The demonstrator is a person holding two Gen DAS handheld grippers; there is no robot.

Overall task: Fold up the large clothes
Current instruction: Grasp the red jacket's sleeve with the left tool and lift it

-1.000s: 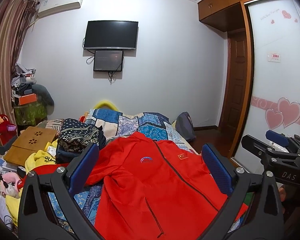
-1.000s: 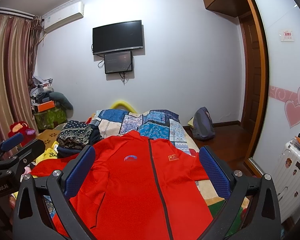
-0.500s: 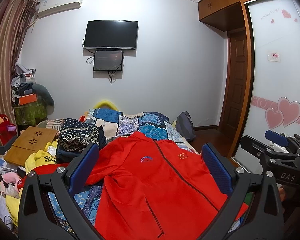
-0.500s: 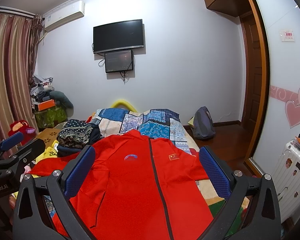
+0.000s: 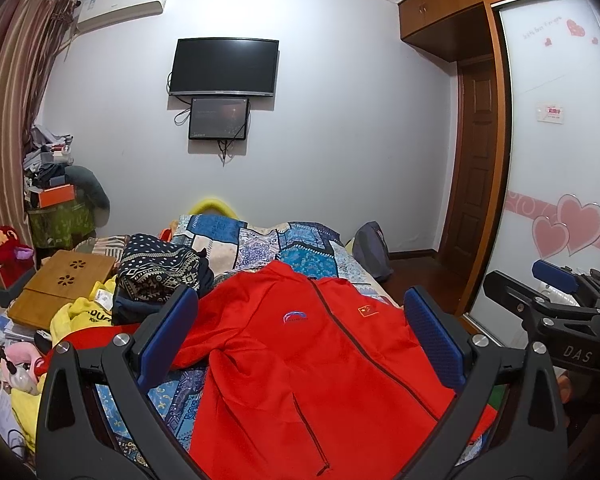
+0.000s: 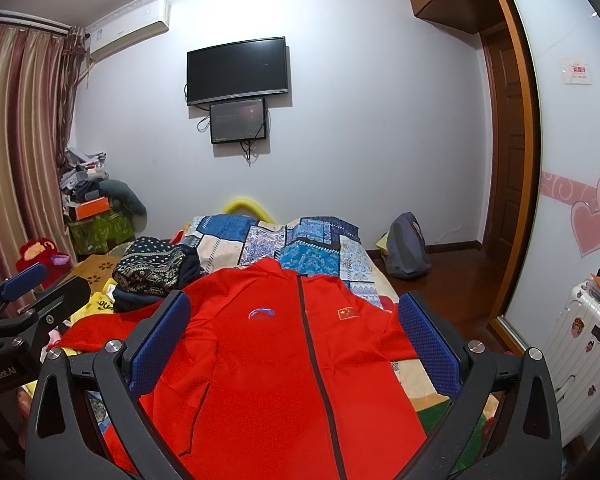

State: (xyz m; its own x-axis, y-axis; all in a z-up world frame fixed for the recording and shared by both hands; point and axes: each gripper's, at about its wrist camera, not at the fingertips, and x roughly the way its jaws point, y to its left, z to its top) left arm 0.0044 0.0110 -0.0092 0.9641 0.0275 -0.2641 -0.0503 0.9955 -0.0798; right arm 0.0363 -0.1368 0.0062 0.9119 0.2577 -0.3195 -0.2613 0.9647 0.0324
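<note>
Both grippers, left gripper [image 5: 300, 334] and right gripper [image 6: 294, 330], hover spread and empty above the flat, zipped red jacket [image 6: 284, 364], seemingly poised for a first fold

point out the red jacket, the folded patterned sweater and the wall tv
red jacket [image 6: 268, 360]: right wrist view, on its chest left of the zip
folded patterned sweater [image 5: 156, 272]: left wrist view, on its top fold
wall tv [image 6: 238, 70]: right wrist view, middle of the dark screen
</note>
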